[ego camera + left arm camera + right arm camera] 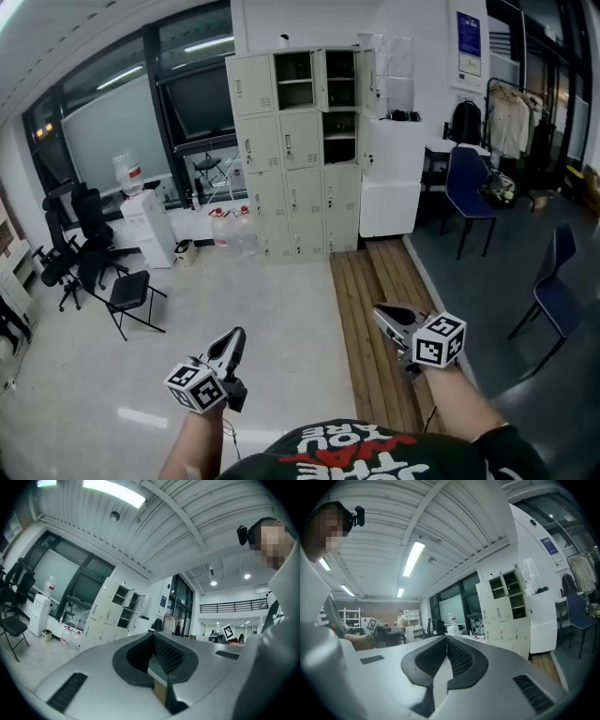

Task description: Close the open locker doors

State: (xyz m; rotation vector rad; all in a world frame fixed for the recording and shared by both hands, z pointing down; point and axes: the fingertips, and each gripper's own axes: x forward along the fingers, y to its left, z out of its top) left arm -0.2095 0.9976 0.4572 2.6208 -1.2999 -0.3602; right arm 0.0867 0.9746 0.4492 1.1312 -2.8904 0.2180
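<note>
A bank of cream lockers point(295, 155) stands against the far wall, well away from me. Three compartments gape dark: two in the top row point(293, 80) point(339, 78) and one below point(339, 137), with a door point(367, 82) swung out to the right. My left gripper point(236, 335) and right gripper point(380, 311) hover low in front of me, both shut and empty, pointing toward the lockers. The same lockers point(112, 616) show beyond the left gripper point(152, 633) in its own view. Past the right gripper point(446, 637), the lockers point(508, 611) show again.
A white cabinet point(389, 192) adjoins the lockers on the right. Black chairs point(131, 295), a water dispenser point(150, 225) and water bottles point(234, 230) stand at the left. Blue chairs point(466, 187) point(558, 281) and a clothes rack point(511, 117) are at the right. A wooden floor strip point(375, 309) leads to the lockers.
</note>
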